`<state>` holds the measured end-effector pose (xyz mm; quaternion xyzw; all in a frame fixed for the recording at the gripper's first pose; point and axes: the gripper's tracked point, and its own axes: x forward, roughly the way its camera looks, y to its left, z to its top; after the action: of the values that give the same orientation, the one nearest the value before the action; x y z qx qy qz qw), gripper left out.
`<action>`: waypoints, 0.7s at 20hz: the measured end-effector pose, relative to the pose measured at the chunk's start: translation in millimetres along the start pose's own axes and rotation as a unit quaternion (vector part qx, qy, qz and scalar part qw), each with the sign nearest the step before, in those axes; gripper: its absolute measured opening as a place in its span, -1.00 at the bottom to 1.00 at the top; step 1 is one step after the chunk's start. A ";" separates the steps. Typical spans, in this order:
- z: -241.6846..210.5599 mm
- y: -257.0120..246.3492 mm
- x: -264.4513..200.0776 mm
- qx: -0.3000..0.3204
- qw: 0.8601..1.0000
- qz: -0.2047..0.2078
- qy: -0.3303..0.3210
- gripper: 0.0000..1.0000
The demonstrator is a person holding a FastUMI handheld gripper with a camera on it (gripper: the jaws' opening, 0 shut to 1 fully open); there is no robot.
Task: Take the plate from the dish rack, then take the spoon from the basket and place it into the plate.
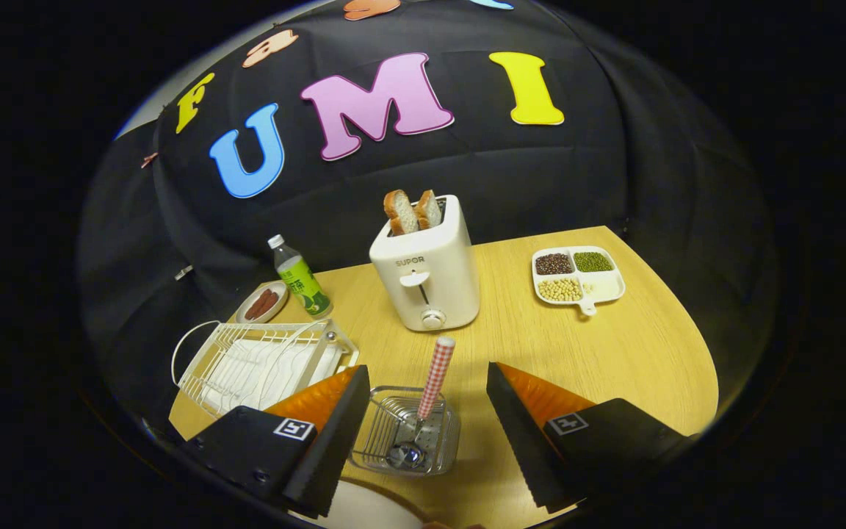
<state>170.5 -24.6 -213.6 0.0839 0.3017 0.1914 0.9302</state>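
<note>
Spoon step in hand, I'd judge; gripper (423, 433) jaws spread, gripping nothing; checked-handle metal spoon (427, 400) stands in the clear wire-lined basket (407, 433) between them; white plate (364, 510) just below; next: descend, pinch the handle, lift straight.

Gripper-mounted fisheye, high above table (614, 353), facing the booth wall.
</note>
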 end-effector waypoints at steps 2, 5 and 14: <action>0.5 -3.3 16.4 -0.009 1.000 -0.012 0.002 0.97; 1.7 -6.9 37.9 -0.013 1.000 -0.023 0.007 0.94; -17.3 -5.1 61.2 0.008 0.998 -0.019 0.056 -0.25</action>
<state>207.4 -3.7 -261.2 0.0749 0.3561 0.1757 0.9147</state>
